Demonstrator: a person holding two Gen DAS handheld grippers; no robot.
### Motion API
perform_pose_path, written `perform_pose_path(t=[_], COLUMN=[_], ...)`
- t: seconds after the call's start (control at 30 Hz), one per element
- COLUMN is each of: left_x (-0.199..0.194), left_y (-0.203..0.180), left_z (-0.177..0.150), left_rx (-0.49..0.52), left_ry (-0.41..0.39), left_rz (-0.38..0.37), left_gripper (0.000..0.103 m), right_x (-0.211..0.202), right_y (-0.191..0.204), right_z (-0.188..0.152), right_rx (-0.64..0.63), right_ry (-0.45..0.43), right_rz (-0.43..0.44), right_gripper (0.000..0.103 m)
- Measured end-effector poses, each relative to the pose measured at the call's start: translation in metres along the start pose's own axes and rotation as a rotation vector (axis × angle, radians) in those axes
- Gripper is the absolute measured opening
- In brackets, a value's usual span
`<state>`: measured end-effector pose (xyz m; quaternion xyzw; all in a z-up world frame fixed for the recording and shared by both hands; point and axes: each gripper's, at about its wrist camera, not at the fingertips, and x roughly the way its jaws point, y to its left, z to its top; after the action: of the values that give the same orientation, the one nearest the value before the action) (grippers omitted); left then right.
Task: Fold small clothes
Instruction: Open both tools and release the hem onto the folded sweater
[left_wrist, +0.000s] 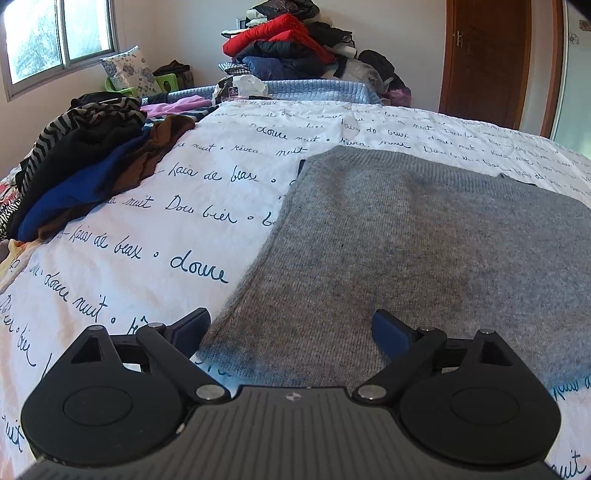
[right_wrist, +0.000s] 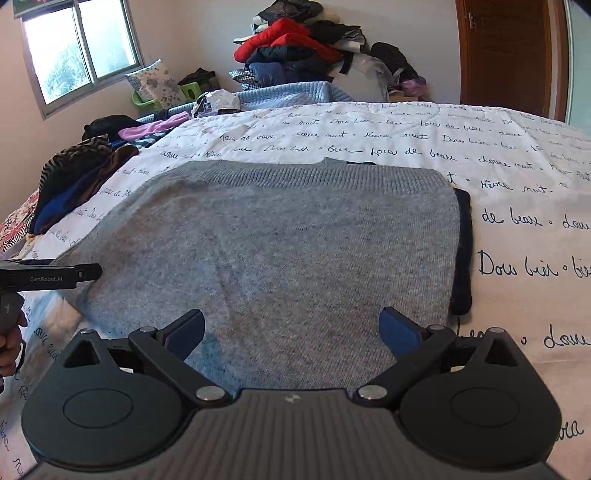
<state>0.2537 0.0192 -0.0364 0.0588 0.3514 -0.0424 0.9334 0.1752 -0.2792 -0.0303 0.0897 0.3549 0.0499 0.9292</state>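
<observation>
A grey knit sweater (left_wrist: 424, 251) (right_wrist: 280, 240) lies folded flat on the bed's white cover with dark script (left_wrist: 155, 221) (right_wrist: 517, 206). A dark layer (right_wrist: 463, 251) peeks out along its right edge. My left gripper (left_wrist: 291, 328) hovers over the sweater's near left corner, jaws wide apart with nothing between them. My right gripper (right_wrist: 291, 328) stands open over the sweater's near edge, also holding nothing. The left gripper's body (right_wrist: 48, 275) and a hand (right_wrist: 9, 347) show at the left edge of the right wrist view.
A heap of unfolded clothes (left_wrist: 81, 162) (right_wrist: 74, 173), striped, black, blue and brown, lies on the bed's left side. A tall pile of garments (left_wrist: 291, 40) (right_wrist: 303, 40) rises behind the bed, with a blue quilt (left_wrist: 314, 90). A window (right_wrist: 81, 48) is at far left, a wooden door (left_wrist: 484, 59) at far right.
</observation>
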Motion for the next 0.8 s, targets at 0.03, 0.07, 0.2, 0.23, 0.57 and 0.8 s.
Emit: perform_pose_path(t=[0.03, 0.07, 0.2, 0.23, 0.57, 0.8], left_x=[0.0, -0.001, -0.002, -0.002, -0.005, -0.006], left_y=[0.0, 0.001, 0.006, 0.008, 0.016, 0.021], left_z=[-0.002, -0.003, -0.007, -0.008, -0.027, -0.036], left_rx=[0.001, 0.003, 0.01, 0.007, -0.027, -0.073], left_ry=[-0.001, -0.002, -0.003, -0.002, -0.047, -0.084], left_rz=[0.0, 0.0, 0.002, 0.002, -0.007, -0.023], left_gripper=[0.093, 0.094, 0.095, 0.095, 0.1, 0.103], right_x=[0.0, 0.001, 0.002, 0.002, 0.001, 0.001], right_y=[0.001, 0.003, 0.011, 0.014, 0.016, 0.025], right_z=[-0.001, -0.003, -0.008, -0.01, -0.027, -0.047], right_rx=[-0.006, -0.015, -0.073, -0.09, -0.146, -0.219], right_ry=[0.003, 0.007, 0.02, 0.021, -0.003, -0.055], right_rz=[-0.005, -0.012, -0.044, -0.053, -0.079, -0.137], right_gripper=[0.102, 0.102, 0.103, 0.103, 0.103, 0.103])
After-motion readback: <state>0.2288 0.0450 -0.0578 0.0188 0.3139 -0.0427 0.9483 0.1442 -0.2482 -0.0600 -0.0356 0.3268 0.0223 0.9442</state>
